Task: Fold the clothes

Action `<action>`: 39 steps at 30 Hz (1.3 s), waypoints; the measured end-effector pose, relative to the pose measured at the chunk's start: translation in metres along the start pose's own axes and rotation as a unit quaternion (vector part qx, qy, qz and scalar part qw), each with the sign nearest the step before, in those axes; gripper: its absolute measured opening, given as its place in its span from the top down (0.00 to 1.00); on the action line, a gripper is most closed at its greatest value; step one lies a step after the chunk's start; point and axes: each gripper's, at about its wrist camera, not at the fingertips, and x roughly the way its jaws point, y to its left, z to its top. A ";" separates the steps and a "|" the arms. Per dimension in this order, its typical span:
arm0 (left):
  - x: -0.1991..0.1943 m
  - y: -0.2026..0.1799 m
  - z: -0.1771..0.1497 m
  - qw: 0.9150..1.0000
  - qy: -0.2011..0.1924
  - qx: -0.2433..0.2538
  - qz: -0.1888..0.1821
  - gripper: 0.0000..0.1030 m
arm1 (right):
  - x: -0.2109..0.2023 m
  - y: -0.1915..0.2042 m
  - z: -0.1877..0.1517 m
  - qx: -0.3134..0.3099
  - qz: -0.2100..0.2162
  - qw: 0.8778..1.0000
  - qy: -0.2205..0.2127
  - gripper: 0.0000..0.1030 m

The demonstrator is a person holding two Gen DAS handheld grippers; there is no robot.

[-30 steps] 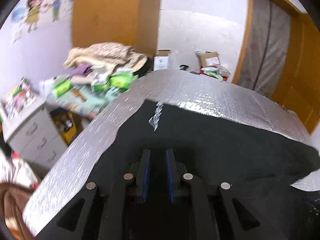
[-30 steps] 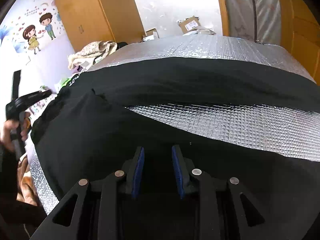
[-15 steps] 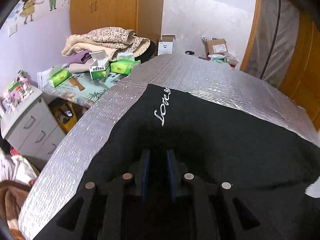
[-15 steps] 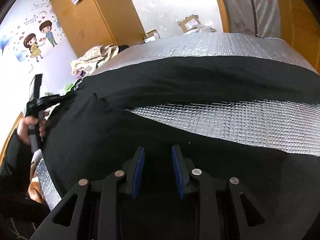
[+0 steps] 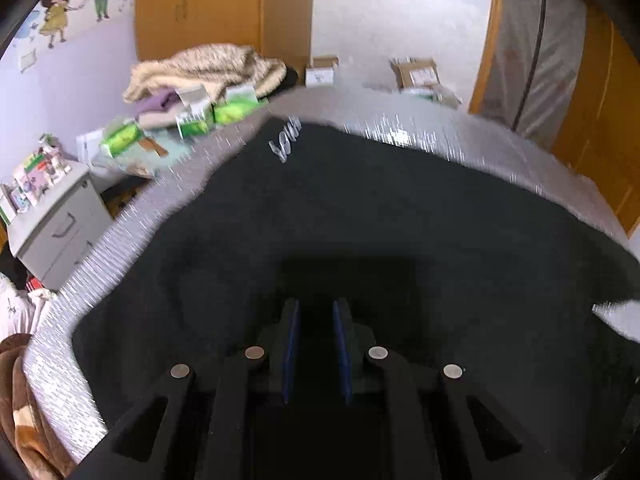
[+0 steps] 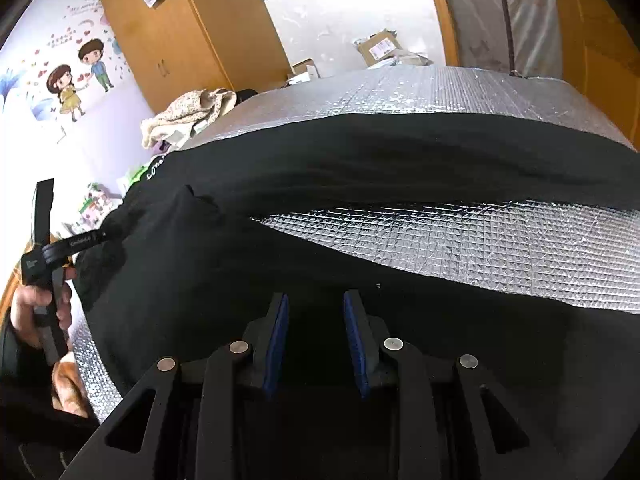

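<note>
A pair of black trousers (image 5: 380, 216) with white lettering (image 5: 286, 142) at the waist lies on a silver quilted table cover (image 5: 460, 136). In the right wrist view the trousers (image 6: 400, 160) spread in a V, both legs running right with silver cover (image 6: 480, 236) between them. My left gripper (image 5: 314, 312) has its blue pads slightly apart, low over the waist end, with black cloth beneath. It shows from outside in the right wrist view (image 6: 100, 234). My right gripper (image 6: 314, 304) stands open over the near leg.
A heap of beige blankets (image 5: 208, 68) and green boxes (image 5: 236, 110) lie beyond the table's left corner. A grey drawer unit (image 5: 60, 220) stands at the left. Cardboard boxes (image 5: 418, 74) sit by the far wall. A wooden wardrobe (image 6: 180, 40) stands behind.
My left gripper has moved back along the trousers, so the lettering now sits farther away. The right gripper's jaws have widened a little; it stays over the near leg.
</note>
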 end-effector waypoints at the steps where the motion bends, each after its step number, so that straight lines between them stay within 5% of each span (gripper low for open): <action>1: 0.000 -0.005 -0.003 1.000 -0.013 0.011 0.012 0.81 | 0.001 0.003 0.000 -0.005 -0.006 1.000 0.000 0.71; 5: 0.000 -0.012 -0.004 0.999 -0.015 0.030 0.033 0.81 | 0.003 0.009 0.001 -0.021 -0.026 0.999 0.002 0.71; 27: 0.001 -0.008 -0.006 0.999 -0.015 0.021 0.023 0.81 | 0.008 0.018 0.001 -0.052 -0.061 0.997 0.006 0.71; 32: 0.001 -0.008 -0.007 0.999 -0.015 0.021 0.023 0.81 | 0.010 0.024 0.009 -0.062 -0.073 0.995 0.039 0.70; 39: 0.001 -0.008 -0.007 0.999 -0.015 0.023 0.025 0.81 | 0.021 0.046 0.030 -0.058 -0.030 0.997 0.039 0.70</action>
